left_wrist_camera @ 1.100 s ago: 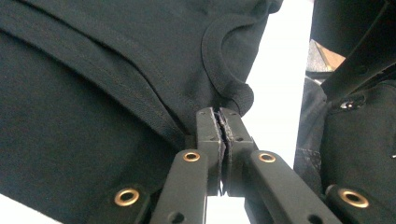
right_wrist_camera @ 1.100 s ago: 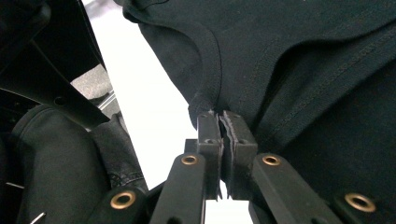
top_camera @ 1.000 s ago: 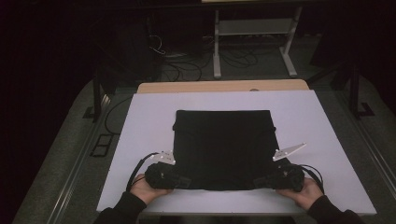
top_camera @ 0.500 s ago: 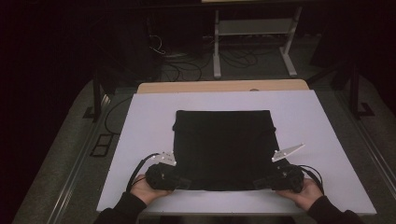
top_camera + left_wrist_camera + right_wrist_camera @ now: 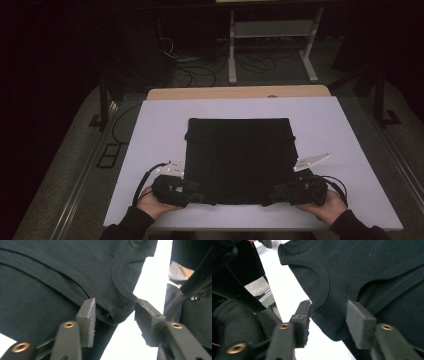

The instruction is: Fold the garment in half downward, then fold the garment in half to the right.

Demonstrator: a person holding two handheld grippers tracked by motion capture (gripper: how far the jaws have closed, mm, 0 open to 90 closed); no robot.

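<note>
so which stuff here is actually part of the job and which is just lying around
In the job:
- black folded cloth garment on the white table top
- left tongs, jaws just opened, garment edge between them
- right tongs, jaws just opened, garment edge between them

Lying about:
- white metal stand behind the table
- black cables on the floor

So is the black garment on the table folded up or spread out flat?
Folded. The black garment lies as a compact, squarish block on the white table, and the gripper views show stacked layers with seams and a curved hem at its near corners.
</note>
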